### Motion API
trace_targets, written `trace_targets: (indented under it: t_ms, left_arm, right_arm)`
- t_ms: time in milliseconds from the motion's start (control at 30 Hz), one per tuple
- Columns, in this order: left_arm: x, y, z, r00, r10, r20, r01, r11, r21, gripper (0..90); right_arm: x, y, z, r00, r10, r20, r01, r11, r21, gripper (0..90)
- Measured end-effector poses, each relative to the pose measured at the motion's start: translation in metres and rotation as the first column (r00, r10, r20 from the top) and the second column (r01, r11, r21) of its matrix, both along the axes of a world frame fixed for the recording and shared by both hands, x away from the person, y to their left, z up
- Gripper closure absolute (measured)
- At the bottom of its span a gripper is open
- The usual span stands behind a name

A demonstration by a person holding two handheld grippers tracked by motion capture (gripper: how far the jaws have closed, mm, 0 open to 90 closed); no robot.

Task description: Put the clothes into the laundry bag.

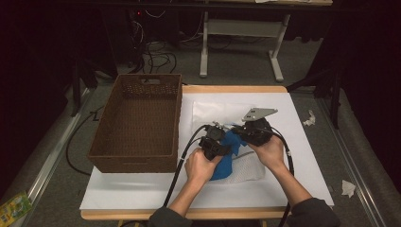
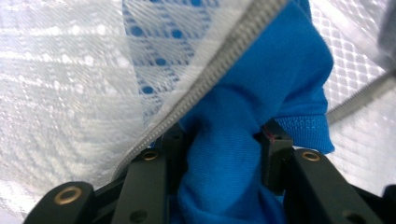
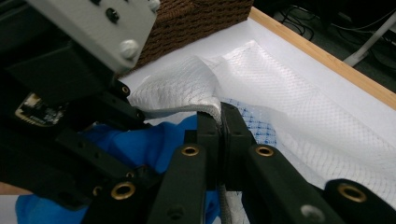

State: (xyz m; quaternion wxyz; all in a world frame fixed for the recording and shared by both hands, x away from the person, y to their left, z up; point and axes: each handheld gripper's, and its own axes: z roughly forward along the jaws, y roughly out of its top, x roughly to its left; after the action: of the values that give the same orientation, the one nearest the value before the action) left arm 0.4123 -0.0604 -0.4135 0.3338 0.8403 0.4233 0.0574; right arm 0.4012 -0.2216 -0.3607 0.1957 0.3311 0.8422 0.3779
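Mid-table on the white sheet, the left gripper (image 2: 224, 158) is clamped on a bunched blue knit garment (image 2: 261, 93), apparently feeding it into a white mesh zip bag (image 3: 299, 98); the right gripper (image 3: 221, 122) pinches the bag's zipper edge (image 3: 187, 112), likely holding the mouth open

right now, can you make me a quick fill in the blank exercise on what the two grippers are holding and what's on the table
1. The left gripper has its jaws shut on a bunched cloth whose colour is ____.
2. The right gripper pinches the zipper edge of a white ____ bag.
3. At the table's left stands a brown woven ____, holding nothing.
4. The table's top is covered by a sheet coloured ____.

Missing words: blue; mesh; basket; white
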Motion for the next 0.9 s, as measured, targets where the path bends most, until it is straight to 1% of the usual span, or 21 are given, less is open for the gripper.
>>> trace_targets:
  t_ms: [100,233,367,400,433,467,500,567,700,767,800,900]
  left_arm:
    - [0.005,0.000,-0.003,0.9998,0.020,-0.002,-0.020,0.9998,-0.003,62.5]
    - [0.009,0.000,-0.006,0.9990,0.044,0.000,-0.044,0.9990,-0.004,62.3]
    - [0.014,0.000,-0.007,0.9981,0.061,0.011,-0.061,0.9981,-0.009,61.1]
    - [0.015,0.000,-0.007,0.9981,0.061,0.013,-0.061,0.9982,-0.004,60.3]
    - [0.016,-0.001,-0.007,0.9974,0.068,0.022,-0.068,0.9977,0.002,59.2]
    - [0.017,-0.001,-0.008,0.9971,0.070,0.029,-0.071,0.9975,0.009,58.6]
    - [0.018,-0.001,-0.008,0.9968,0.075,0.029,-0.075,0.9971,0.008,58.5]
    - [0.020,-0.001,-0.010,0.9965,0.079,0.027,-0.080,0.9968,0.009,58.1]
    - [0.022,-0.003,-0.013,0.9959,0.086,0.028,-0.087,0.9958,0.028,56.0]
    - [0.023,-0.003,-0.014,0.9955,0.092,0.023,-0.093,0.9950,0.035,53.1]
    - [0.024,-0.003,-0.014,0.9951,0.097,0.021,-0.098,0.9943,0.044,51.3]
    - [0.024,-0.003,-0.016,0.9963,0.084,0.018,-0.085,0.9948,0.056,49.2]
  right_arm:
    - [0.001,0.000,-0.002,1.0000,0.004,0.001,-0.004,1.000,-0.002,89.3]
    - [0.001,0.000,-0.004,0.9999,0.002,-0.012,-0.002,1.000,0.001,89.3]
    - [0.001,0.001,-0.005,1.0000,0.001,-0.004,-0.001,1.000,0.000,89.3]
    - [0.002,0.001,-0.005,1.0000,0.002,-0.002,-0.002,1.000,-0.005,89.3]
    - [0.002,0.001,-0.005,1.0000,-0.002,-0.008,0.002,1.000,-0.008,89.3]
    - [0.002,0.000,-0.005,1.0000,-0.003,-0.004,0.003,1.000,-0.009,89.3]
    - [0.002,0.000,-0.005,0.9999,-0.011,-0.012,0.011,1.000,-0.005,89.2]
    - [0.003,-0.001,-0.006,0.9999,-0.009,-0.009,0.009,1.000,-0.007,89.3]
    - [0.005,0.000,-0.009,0.9998,-0.006,-0.019,0.005,1.000,-0.013,89.3]
    - [0.005,0.002,-0.010,0.9997,-0.009,-0.023,0.009,1.000,-0.009,89.2]
    - [0.005,0.002,-0.010,0.9997,-0.003,-0.024,0.002,1.000,-0.018,89.2]
    - [0.004,0.004,-0.012,0.9997,-0.001,-0.025,0.001,1.000,-0.022,89.3]
